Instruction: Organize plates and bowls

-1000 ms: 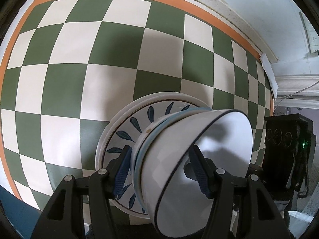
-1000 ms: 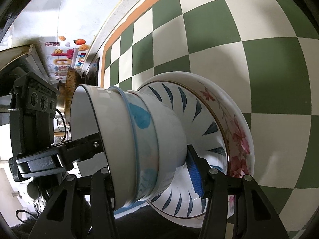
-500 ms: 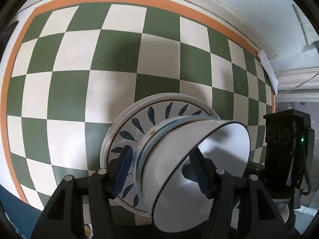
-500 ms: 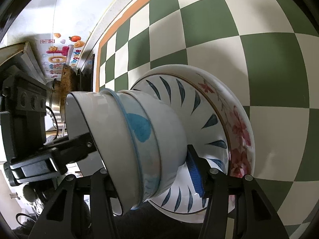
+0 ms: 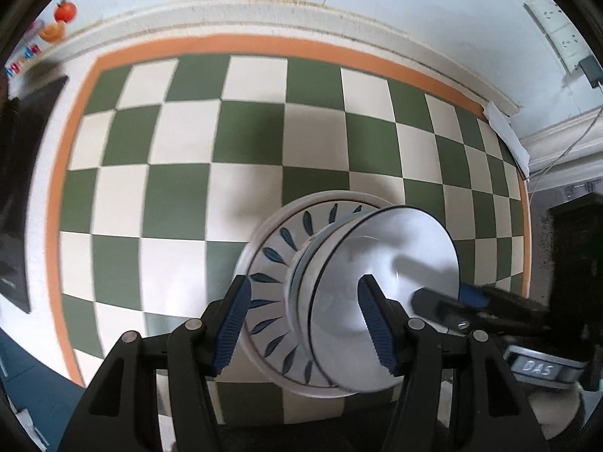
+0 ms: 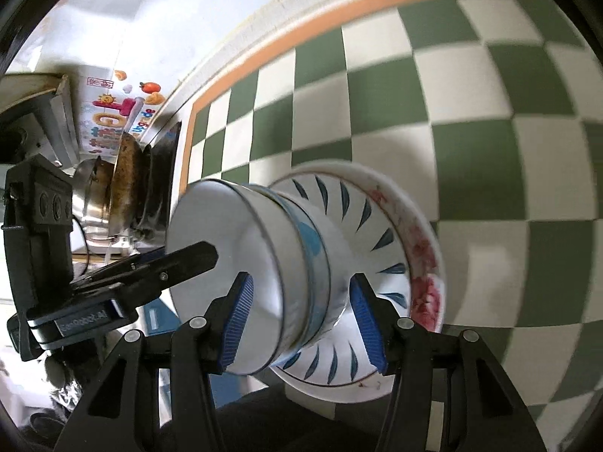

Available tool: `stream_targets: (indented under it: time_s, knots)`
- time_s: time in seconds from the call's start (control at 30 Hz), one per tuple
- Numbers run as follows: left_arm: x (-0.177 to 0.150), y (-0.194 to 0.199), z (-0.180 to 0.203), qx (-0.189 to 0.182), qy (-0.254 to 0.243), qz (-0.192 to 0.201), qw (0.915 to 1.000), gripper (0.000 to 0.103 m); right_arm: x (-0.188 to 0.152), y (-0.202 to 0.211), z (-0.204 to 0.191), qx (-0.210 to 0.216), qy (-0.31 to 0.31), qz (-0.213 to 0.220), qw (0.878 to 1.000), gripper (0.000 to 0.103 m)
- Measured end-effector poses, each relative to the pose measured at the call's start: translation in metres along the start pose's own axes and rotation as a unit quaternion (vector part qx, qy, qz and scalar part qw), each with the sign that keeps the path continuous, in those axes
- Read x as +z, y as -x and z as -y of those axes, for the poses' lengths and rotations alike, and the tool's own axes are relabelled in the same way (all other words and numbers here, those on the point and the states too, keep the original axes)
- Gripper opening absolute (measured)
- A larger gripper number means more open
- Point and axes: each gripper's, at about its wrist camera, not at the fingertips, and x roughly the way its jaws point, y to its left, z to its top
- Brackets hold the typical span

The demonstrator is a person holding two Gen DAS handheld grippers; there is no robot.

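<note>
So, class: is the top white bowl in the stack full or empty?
Empty. The left wrist view looks straight into the top white bowl: only bare white interior, plus a shadow and the right gripper finger reaching in.

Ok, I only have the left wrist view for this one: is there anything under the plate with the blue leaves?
Observer: Yes. The right wrist view shows a second plate beneath it, with red flowers on its rim.
Operator: Any marking on the lower bowl, under the white bowl?
Observer: It has a blue patch on its side.
Operator: I see one finger of the right gripper inside the white bowl. Where is the other finger?
Observer: That finger sits by the foot of the bowls, in front of the leaf plate.
</note>
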Motion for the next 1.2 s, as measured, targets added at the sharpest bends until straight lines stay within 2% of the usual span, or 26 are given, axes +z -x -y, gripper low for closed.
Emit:
stream_targets:
  time_s: [0.17,0.27,0.33,0.43,0.5,0.7,0.93,1.2]
  knots:
    - [-0.014,0.025,0.004,0.023,-0.023,0.037,0.9988,0.057,-0.015,0.036,-0.025,-0.052,0.023,0.042,0.997,0.058]
    - [-0.022,0.037,0.005,0.032,-0.031,0.050,0.9978,0.071,-0.028,0.054,-0.042,-0.088,0.034,0.070,0.993,0.067]
    - [-0.028,0.046,0.005,0.040,-0.035,0.062,0.9966,0.088,-0.037,0.065,-0.050,-0.106,0.037,0.086,0.990,0.082]
    - [-0.035,0.055,0.005,0.041,-0.040,0.072,0.9957,0.091,-0.052,0.077,-0.063,-0.140,0.044,0.109,0.983,0.091]
    - [-0.041,0.062,0.005,0.045,-0.042,0.083,0.9947,0.093,-0.063,0.084,-0.072,-0.167,0.044,0.123,0.977,0.093]
    - [-0.060,0.089,0.008,0.054,-0.062,0.121,0.9892,0.097,-0.092,0.106,-0.098,-0.214,0.044,0.178,0.959,0.098]
    - [-0.091,0.129,0.014,0.054,-0.063,0.173,0.9814,0.098,-0.126,0.134,-0.123,-0.229,0.054,0.216,0.948,0.099]
    - [-0.140,0.166,0.022,0.055,-0.050,0.218,0.9731,0.099,-0.180,0.175,-0.146,-0.221,0.076,0.258,0.938,0.100]
